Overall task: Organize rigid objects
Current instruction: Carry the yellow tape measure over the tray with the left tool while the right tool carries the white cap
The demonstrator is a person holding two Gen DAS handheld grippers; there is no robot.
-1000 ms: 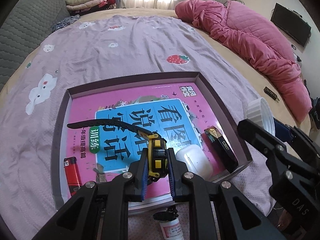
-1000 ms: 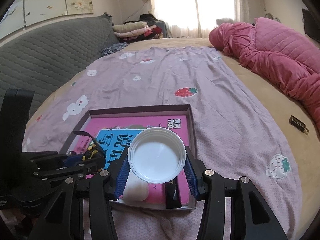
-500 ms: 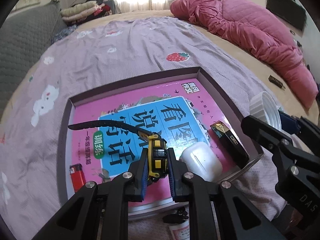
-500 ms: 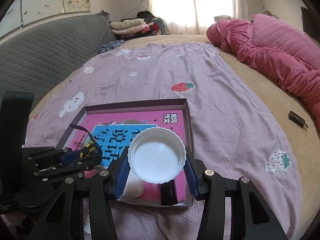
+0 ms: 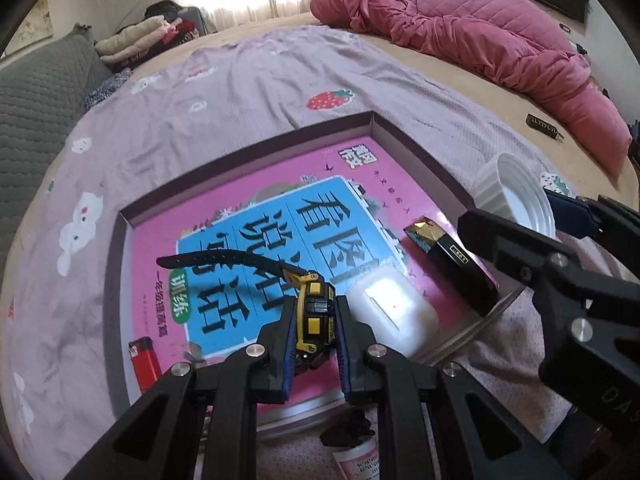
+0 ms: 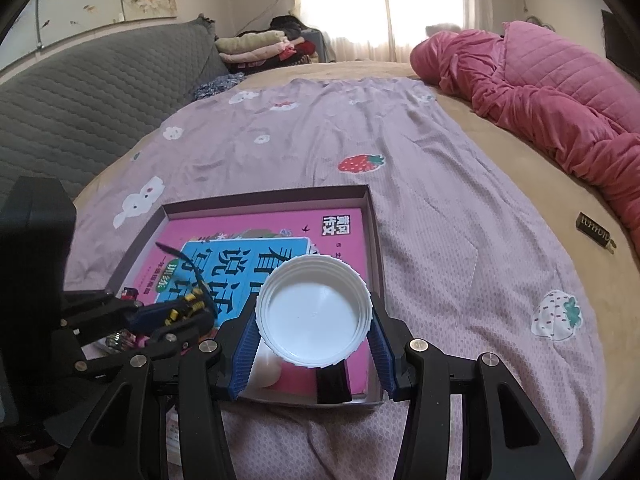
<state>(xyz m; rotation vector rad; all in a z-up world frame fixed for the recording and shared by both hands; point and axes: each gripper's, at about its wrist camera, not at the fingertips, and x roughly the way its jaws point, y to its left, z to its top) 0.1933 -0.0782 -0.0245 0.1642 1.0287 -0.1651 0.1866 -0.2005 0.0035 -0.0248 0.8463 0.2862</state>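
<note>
Watch pinched in left gripper over tray at 6 o'clock, cap clamped in right gripper at 3 o'clock, both apparently poised for placing inside.

Both wrist views look steeply down, sharing the box.

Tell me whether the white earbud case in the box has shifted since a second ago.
No. In the left wrist view the white earbud case lies on the pink book beside the black box as before; only the camera's framing changed.
</note>
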